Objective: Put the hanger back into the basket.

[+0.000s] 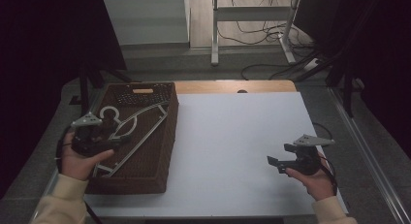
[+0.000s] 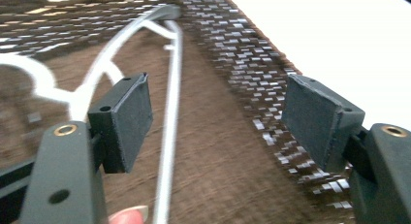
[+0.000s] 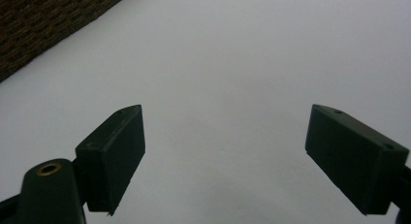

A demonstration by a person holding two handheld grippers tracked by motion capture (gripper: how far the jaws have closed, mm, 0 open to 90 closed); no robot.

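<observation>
While the left claw [image 2: 215, 120] is hovering spread over the hanger [image 1: 138, 124] in the basket [image 1: 165, 151], centre one rod between its jaws; the right claw [image 1: 283, 161] is waiting spread above the worktop [image 1: 232, 136].

No readable text, label, brand, number or sign found anywhere in the three views. Nothing printed seen on the woven basket [image 1: 145, 156], on the white hanger [image 1: 133, 129] lying in it, or on the white table top [image 1: 237, 146]. Black pads [image 2: 127, 118] of the grippers also looked plain, with small holes and brass inserts but without any marking.
</observation>
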